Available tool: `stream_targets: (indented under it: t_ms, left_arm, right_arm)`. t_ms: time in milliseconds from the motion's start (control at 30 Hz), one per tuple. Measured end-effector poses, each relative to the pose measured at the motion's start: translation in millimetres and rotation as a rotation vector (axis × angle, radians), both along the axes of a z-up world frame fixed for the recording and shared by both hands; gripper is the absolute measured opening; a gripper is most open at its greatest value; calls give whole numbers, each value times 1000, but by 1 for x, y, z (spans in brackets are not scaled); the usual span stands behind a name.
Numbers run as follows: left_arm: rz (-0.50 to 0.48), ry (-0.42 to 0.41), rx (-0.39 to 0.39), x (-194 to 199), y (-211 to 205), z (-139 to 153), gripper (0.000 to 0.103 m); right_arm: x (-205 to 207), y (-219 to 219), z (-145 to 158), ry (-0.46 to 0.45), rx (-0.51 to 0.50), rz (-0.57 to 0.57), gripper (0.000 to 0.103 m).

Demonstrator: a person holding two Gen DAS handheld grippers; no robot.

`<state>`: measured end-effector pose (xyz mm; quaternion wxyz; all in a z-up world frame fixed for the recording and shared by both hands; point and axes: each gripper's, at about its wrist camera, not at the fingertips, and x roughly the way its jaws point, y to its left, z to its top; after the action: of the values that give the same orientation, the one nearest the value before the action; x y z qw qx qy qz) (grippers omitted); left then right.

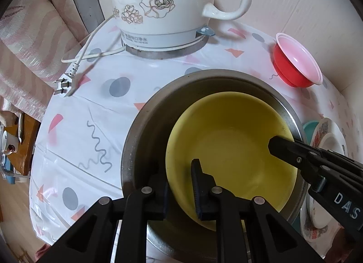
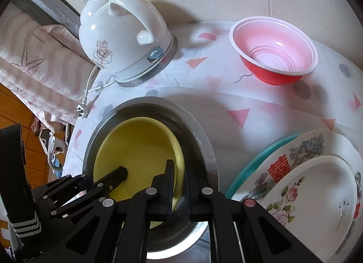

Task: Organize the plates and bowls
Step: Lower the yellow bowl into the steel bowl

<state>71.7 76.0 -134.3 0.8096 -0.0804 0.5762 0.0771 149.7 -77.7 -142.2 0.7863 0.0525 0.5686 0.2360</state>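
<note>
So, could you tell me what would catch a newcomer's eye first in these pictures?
Probably the yellow bowl nested inside the steel basin at the centre, with both grippers' fingers straddling its rim. Behind it stands a white floral kettle, and a red bowl sits alone at the far right.

Dull brushed-metal basin – matt yellow bowl; glossy ceramic kettle, shiny plastic tablecloth

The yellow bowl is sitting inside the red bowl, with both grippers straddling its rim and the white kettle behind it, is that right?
Not quite. The yellow bowl sits inside the steel basin, not the red bowl, which stands apart and empty near the wall, as the right wrist view shows. The rest holds: the left gripper and right gripper straddle its rim, and the white kettle stands behind.
</note>
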Motion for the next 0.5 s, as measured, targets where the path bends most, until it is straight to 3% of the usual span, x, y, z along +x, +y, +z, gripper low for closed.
stream_targets:
  t_ms: [267, 500]
  left_arm:
    - [-15, 3, 17, 6, -2, -2, 20]
    - [-30, 14, 31, 9, -7, -6, 22]
  right_arm:
    - [2, -2, -2, 20, 4, -9, 10]
    - [0, -4, 8, 3, 13, -2, 17]
